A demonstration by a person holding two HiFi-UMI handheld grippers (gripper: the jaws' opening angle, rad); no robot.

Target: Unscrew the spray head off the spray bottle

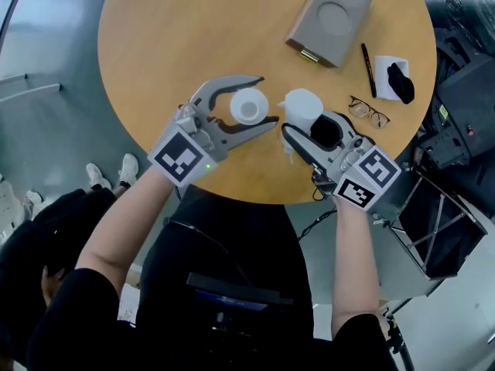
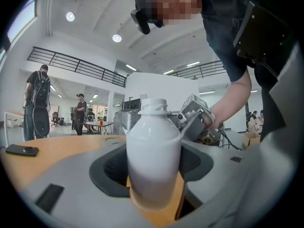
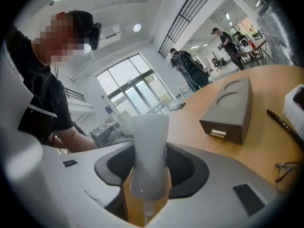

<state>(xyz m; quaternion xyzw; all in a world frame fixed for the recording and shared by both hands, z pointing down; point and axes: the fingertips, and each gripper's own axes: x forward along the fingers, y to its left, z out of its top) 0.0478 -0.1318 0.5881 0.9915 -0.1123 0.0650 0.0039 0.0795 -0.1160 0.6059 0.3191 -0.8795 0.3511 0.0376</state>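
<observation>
The white spray bottle (image 1: 249, 107) stands upright on the round wooden table (image 1: 178, 37), and its bare threaded neck (image 2: 154, 106) shows with no head on it. My left gripper (image 1: 266, 101) is shut on the bottle's body (image 2: 153, 158), one pad on each side. The white spray head (image 1: 302, 105) is off the bottle, just to its right, and my right gripper (image 1: 309, 127) is shut on it. In the right gripper view the spray head (image 3: 149, 160) sits upright between the dark pads, with a thin tube hanging below it.
At the table's far right lie a tan box (image 1: 331, 18), a black pen (image 1: 368, 69), glasses (image 1: 369, 112) and a white pad with a black object (image 1: 396, 79). A dark phone (image 2: 19, 149) lies on the table. Black equipment stands right of the table (image 1: 456, 122). People stand in the background (image 2: 37, 103).
</observation>
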